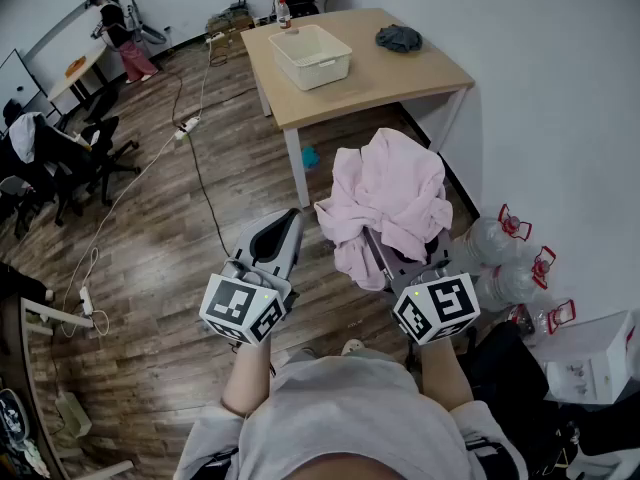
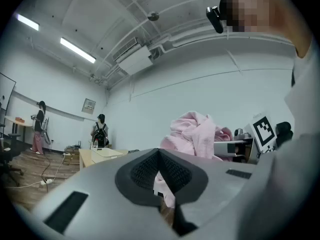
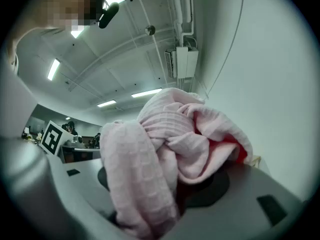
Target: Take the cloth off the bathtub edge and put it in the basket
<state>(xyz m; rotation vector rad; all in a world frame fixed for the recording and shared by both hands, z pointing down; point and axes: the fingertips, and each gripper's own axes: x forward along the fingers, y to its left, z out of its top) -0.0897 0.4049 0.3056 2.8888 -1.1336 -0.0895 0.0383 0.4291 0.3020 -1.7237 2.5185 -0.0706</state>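
Cloth [image 1: 385, 203]: pink, bunched, centre-right of frame; clamped betw. jaws of right gripper [image 1: 392, 260], folds draped over them. Table [image 1: 400, 73]: upper centre, well apart from cloth. Left gripper [image 1: 288, 223]: lower centre-left, jaws closed tip to tip, nothing held. Basket [image 1: 320, 71]: white, on table, upper centre.
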